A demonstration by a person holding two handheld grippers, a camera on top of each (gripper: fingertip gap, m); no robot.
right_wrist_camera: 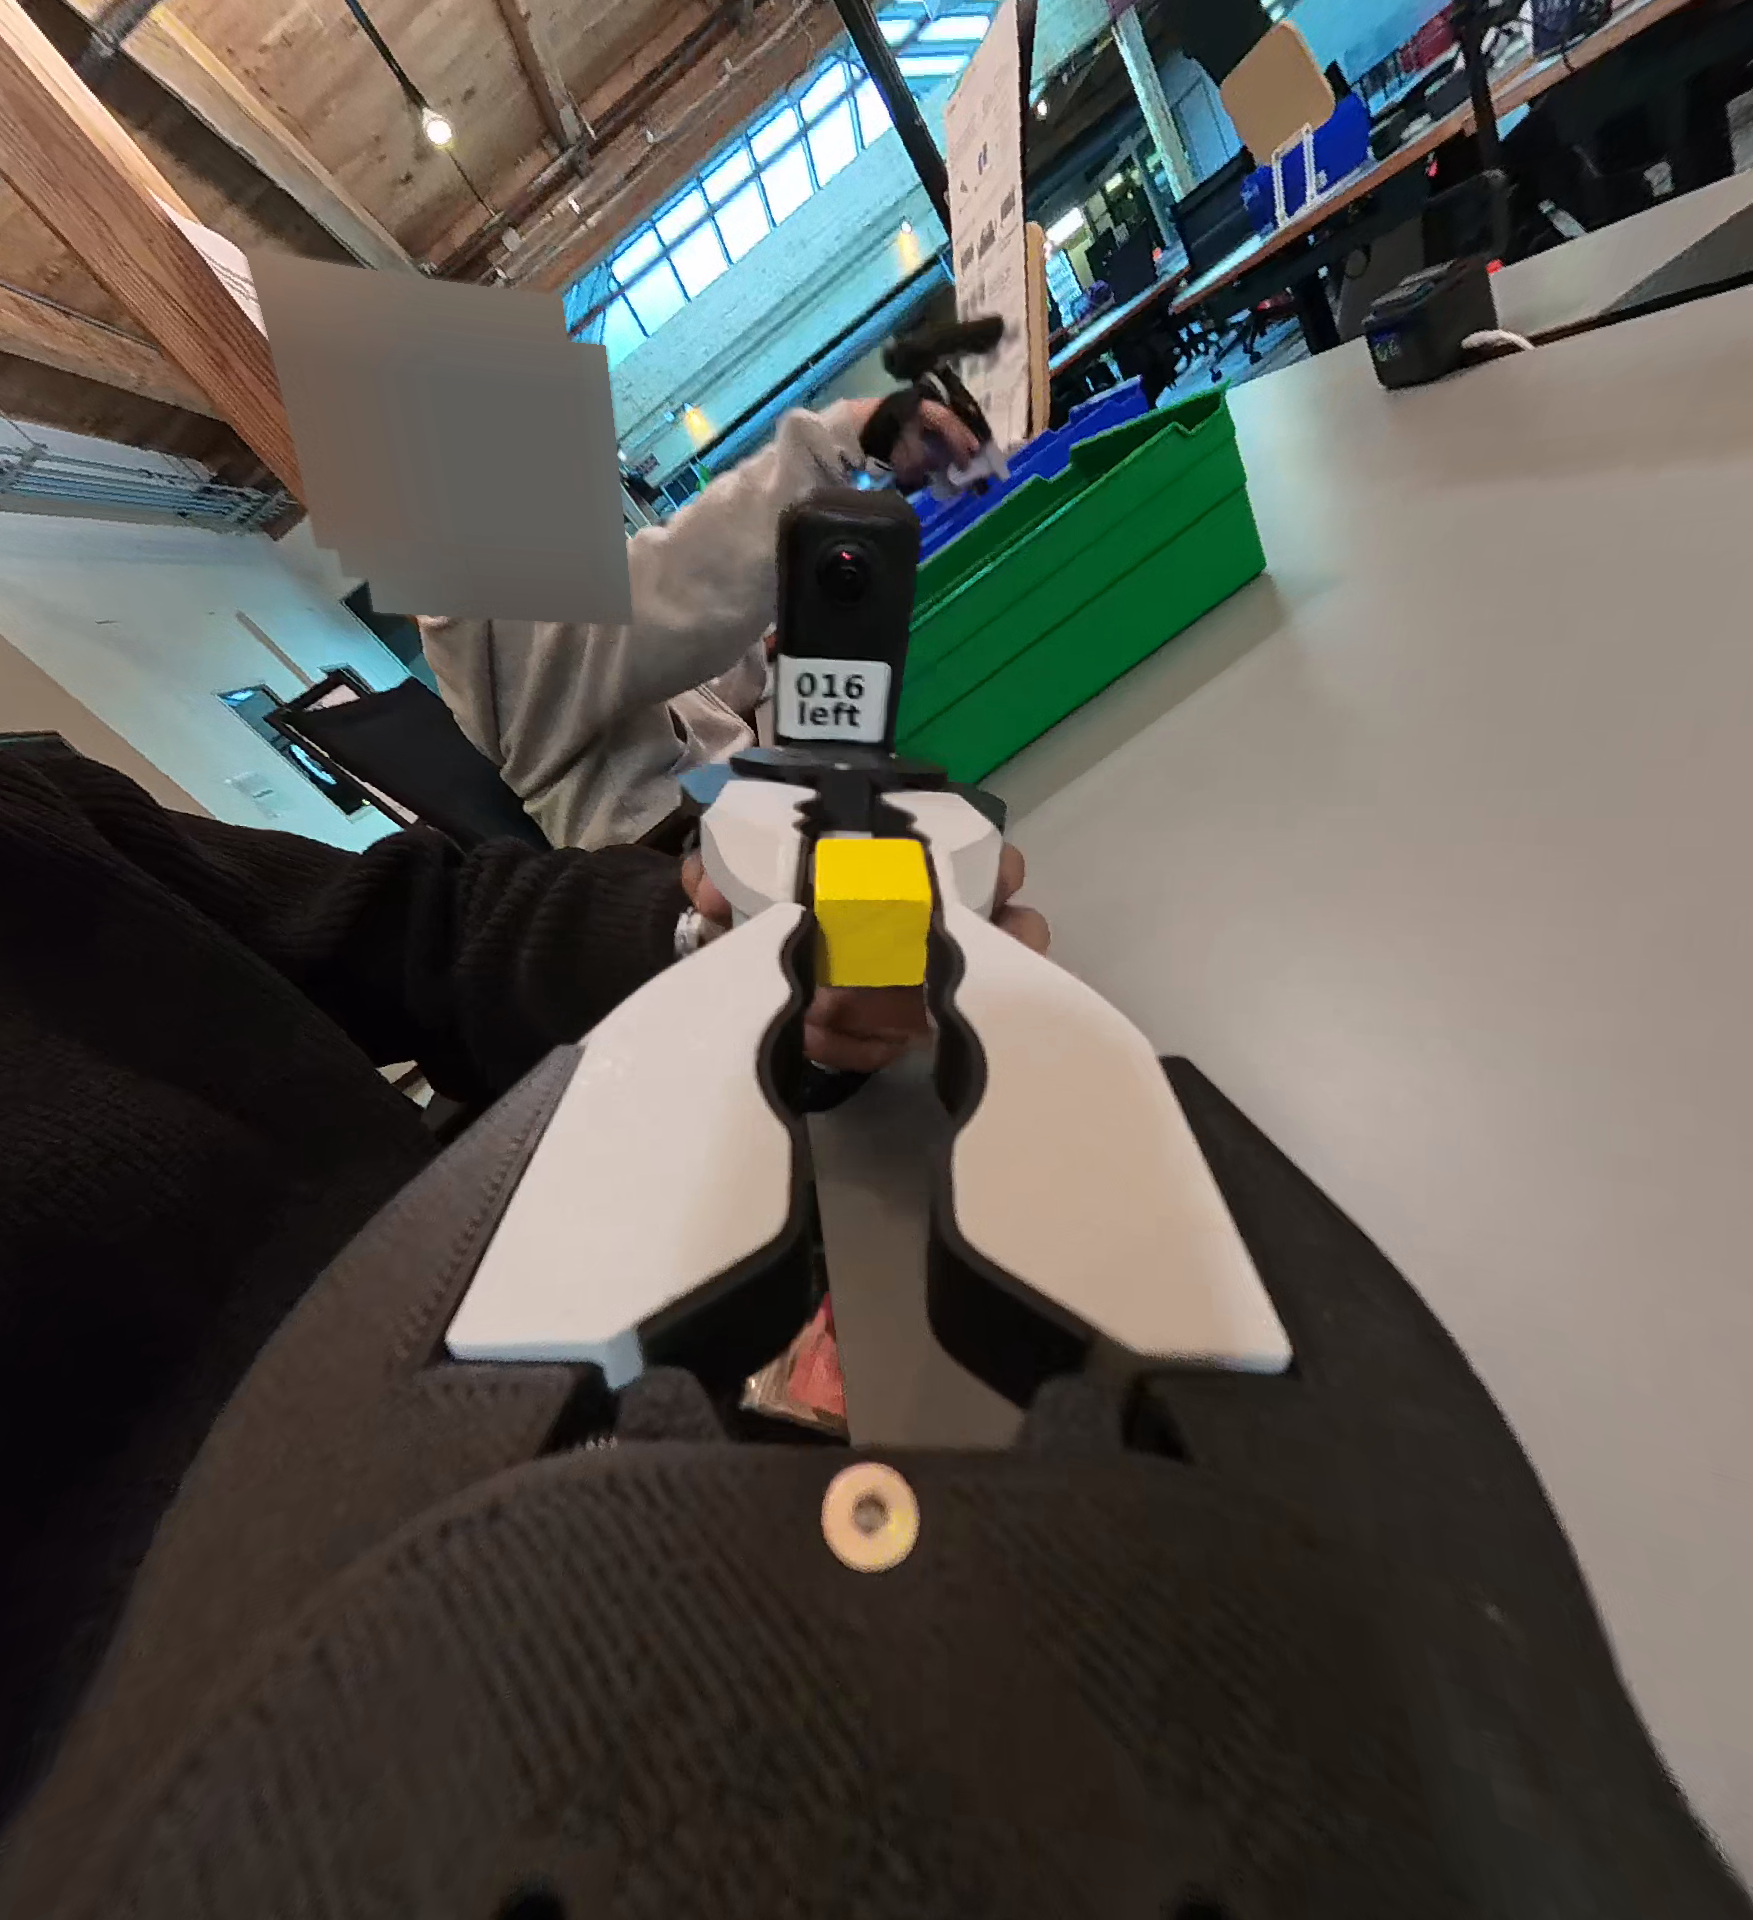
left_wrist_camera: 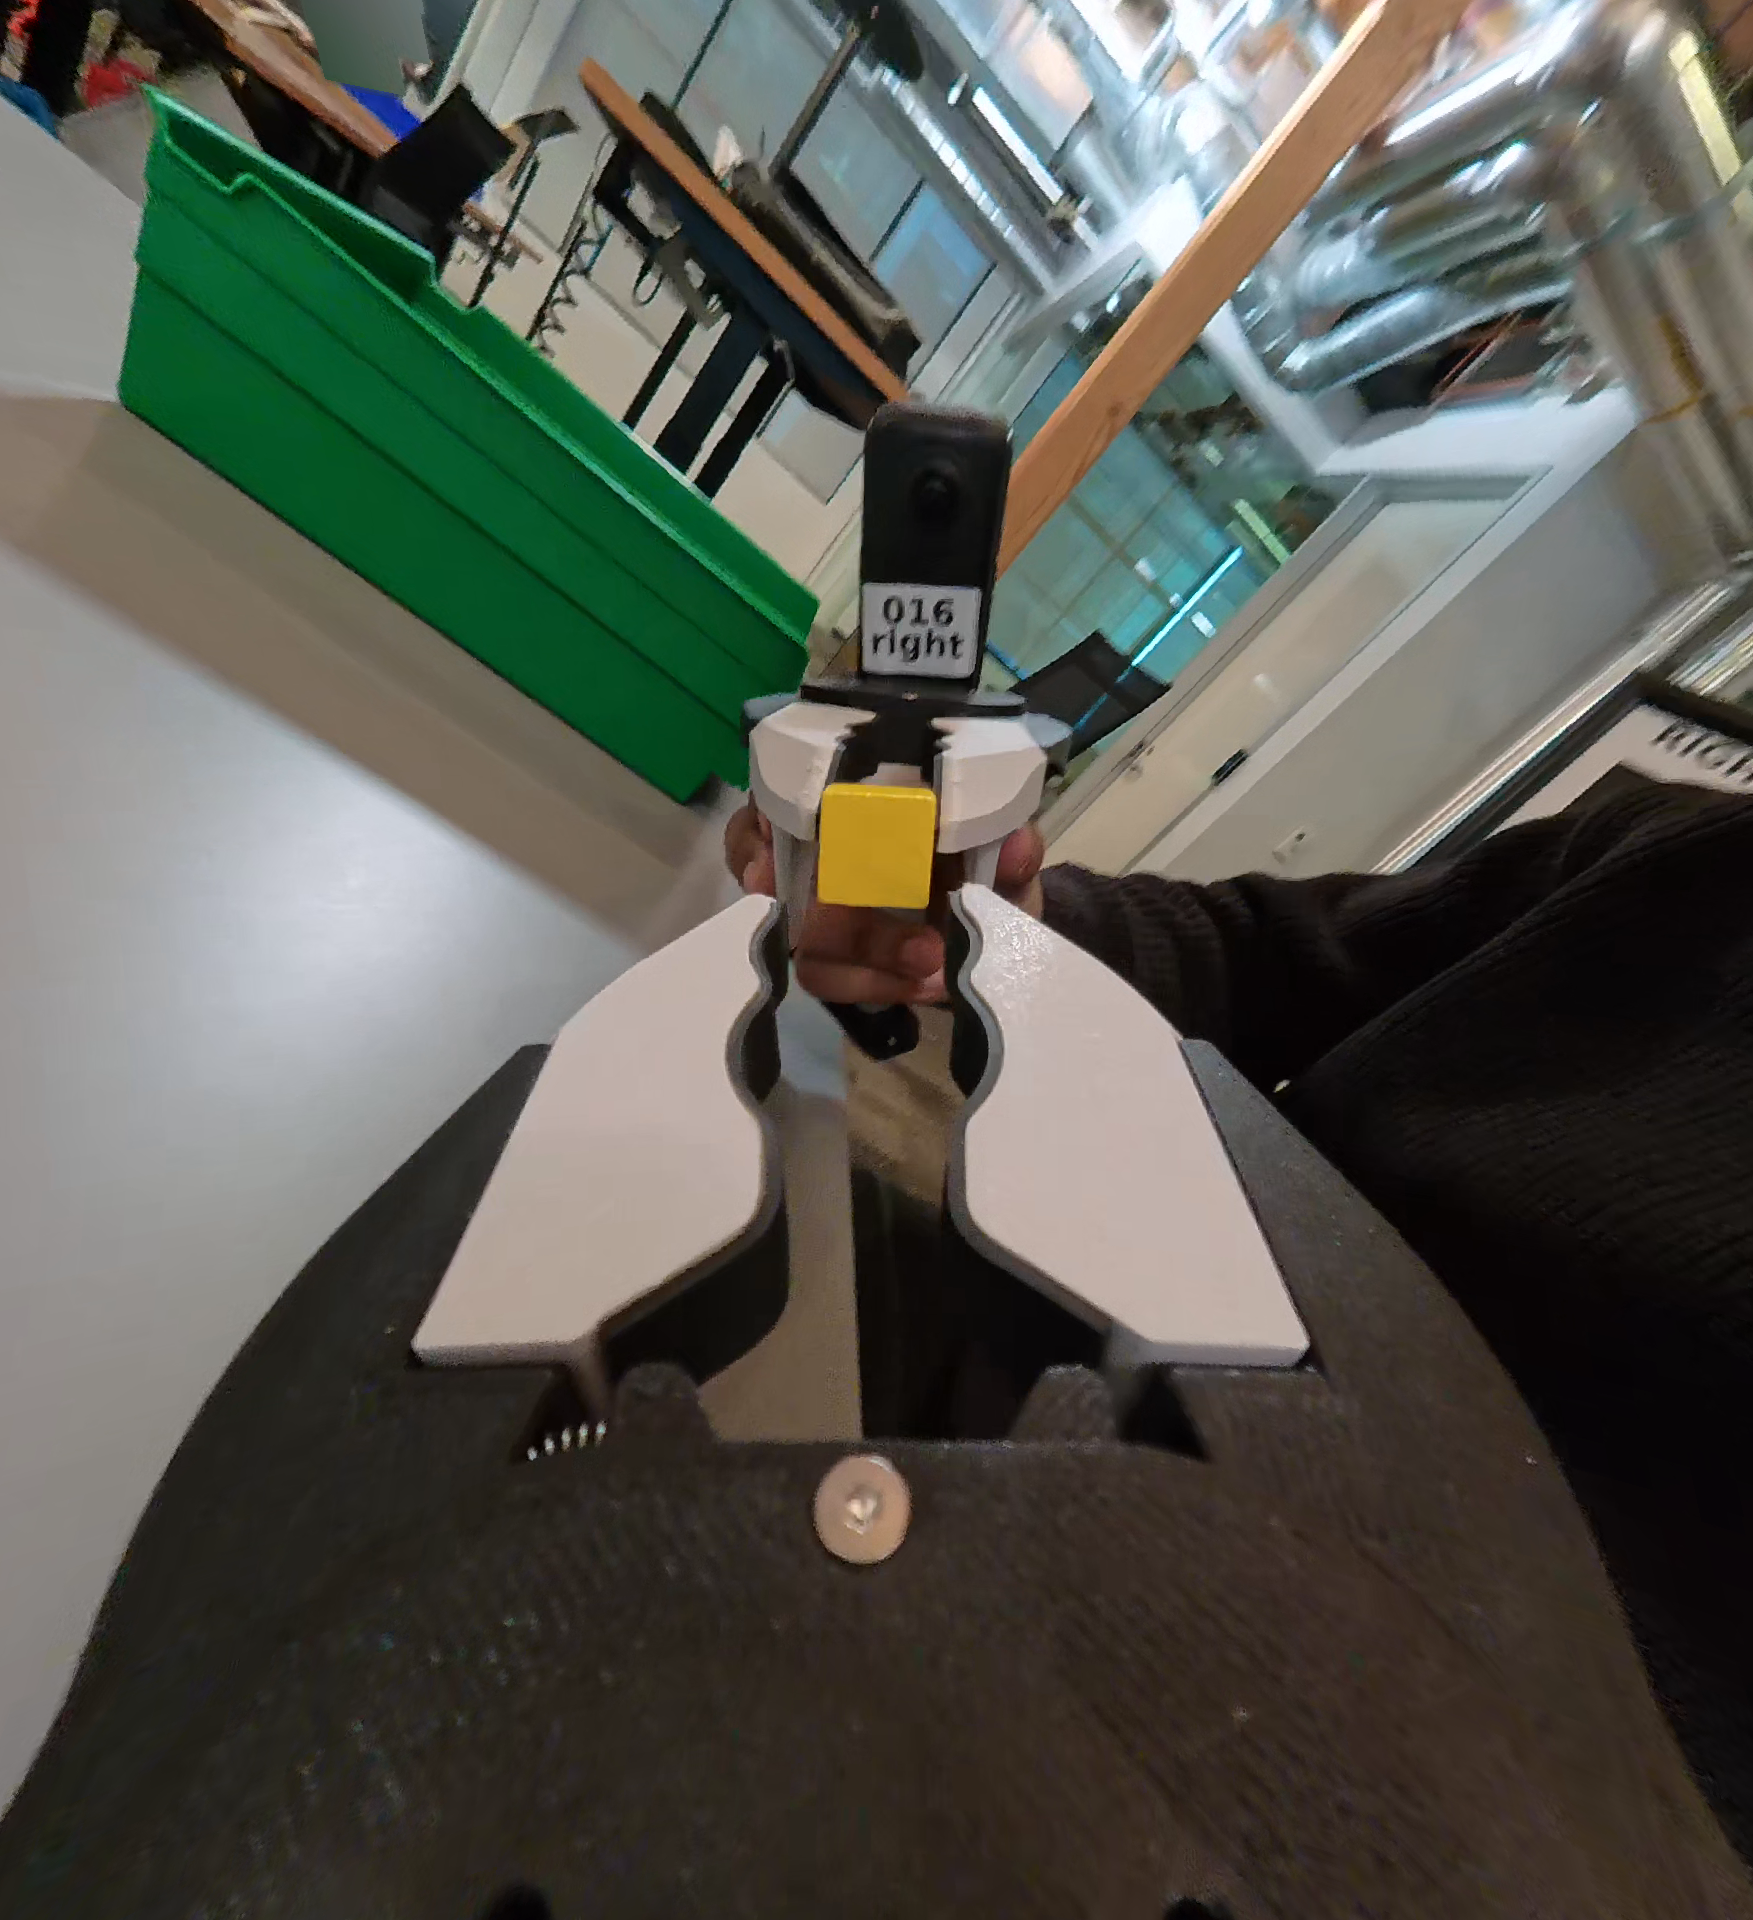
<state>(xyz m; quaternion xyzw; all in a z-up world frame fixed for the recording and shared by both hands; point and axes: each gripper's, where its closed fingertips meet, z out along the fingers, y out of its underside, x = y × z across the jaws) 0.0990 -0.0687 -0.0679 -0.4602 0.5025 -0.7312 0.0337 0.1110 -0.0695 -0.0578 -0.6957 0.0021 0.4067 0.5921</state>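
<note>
Right gripper, white two-finger tool on a black body, is clamped on a small yellow cube at its fingertips, held in the air beside the edge of a pale grey desk. Facing it head-on, the left gripper stands released, its white fingers spread wider than the cube, the tips just short of it; contact cannot be told. Each tool carries an upright black camera with a white label, and each is held by a hand in a black knitted sleeve. On the desk stands a long green plastic bin, with blue bins just behind it. A person in a grey hooded top is at the desk's far side.
</note>
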